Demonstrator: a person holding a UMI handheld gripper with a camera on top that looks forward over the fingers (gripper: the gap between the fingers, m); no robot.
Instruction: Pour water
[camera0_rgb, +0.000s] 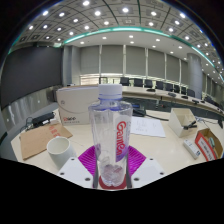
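Gripper (111, 170) fingers reach forward with their magenta pads (88, 158) set on either side of a clear plastic water bottle (110, 135), and both pads appear to press against its lower body, so the bottle looks clamped between them rather than standing free. One bottle is in view: it stands upright between the fingers, with a pale cap on top, a label with red lettering round its middle, and a see-through body; how much water it holds cannot be told. One white paper cup (60, 151) stands on the table (165, 150) just to the side of the fingers, near the bottle but apart from it, mouth upward; its inside is not visible enough to tell what it holds. Beyond the bottle lies one large white box (78, 104) with reddish markings, and beside the cup a brown envelope or flat board (35, 139) rests on the tabletop. Loose sheets of white paper (147, 126) lie behind the bottle on the other side. At the far end of the table sits an orange-and-white package (207, 145). Behind the table, rows of dark office chairs (150, 87) and desks fill the room.
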